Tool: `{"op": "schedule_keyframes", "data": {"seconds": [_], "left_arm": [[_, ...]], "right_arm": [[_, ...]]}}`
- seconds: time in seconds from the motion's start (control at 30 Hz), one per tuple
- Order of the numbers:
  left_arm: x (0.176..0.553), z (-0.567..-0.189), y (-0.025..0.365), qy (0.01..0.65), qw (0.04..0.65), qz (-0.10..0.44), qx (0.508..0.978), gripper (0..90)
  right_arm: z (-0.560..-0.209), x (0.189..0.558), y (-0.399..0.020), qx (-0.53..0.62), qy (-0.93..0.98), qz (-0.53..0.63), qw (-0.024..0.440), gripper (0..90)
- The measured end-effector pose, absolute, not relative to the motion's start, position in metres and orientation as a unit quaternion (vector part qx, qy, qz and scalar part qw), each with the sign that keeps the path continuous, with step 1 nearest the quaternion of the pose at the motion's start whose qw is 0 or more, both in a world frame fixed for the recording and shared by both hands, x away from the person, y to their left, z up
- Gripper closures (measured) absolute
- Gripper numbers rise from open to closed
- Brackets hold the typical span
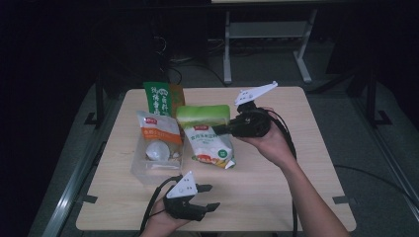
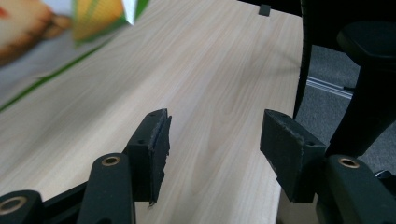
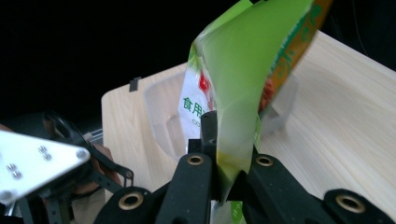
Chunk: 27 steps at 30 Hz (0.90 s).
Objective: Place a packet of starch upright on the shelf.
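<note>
My right gripper [image 1: 220,129] is shut on the side edge of a green-and-white snack bag [image 1: 205,136], which it holds tilted just right of a clear plastic bin [image 1: 143,170]. In the right gripper view the jaws pinch the bag's [image 3: 252,70] green fold, with the bin [image 3: 161,112] behind it. An orange-and-white bag [image 1: 158,131] stands in the bin. My left gripper [image 1: 210,196] rests open near the table's front edge. Its pads [image 2: 156,140] stand well apart over bare wood with nothing between them.
A dark green packet [image 1: 159,98] stands upright behind the bin, with a brown packet [image 1: 177,95] beside it. The wooden table's [image 1: 276,187] right half is bare. A black chair [image 2: 369,70] sits past the table's edge in the left gripper view.
</note>
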<state>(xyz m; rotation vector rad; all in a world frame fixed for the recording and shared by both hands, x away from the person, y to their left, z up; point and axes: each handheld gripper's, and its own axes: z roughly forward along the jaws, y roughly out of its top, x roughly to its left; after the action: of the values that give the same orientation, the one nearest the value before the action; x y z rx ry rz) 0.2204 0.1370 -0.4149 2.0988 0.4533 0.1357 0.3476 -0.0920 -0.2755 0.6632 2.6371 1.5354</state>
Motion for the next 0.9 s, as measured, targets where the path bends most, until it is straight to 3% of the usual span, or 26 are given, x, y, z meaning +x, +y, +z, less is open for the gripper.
{"op": "schedule_keyframes", "data": {"seconds": [0.9], "left_arm": [[0.207, -0.415, 0.145, 0.179, 0.490, 0.060, 0.851, 39.0]], "right_arm": [[-0.262, 0.348, -0.033, 0.168, 0.827, 0.537, -0.014, 90.0]]}}
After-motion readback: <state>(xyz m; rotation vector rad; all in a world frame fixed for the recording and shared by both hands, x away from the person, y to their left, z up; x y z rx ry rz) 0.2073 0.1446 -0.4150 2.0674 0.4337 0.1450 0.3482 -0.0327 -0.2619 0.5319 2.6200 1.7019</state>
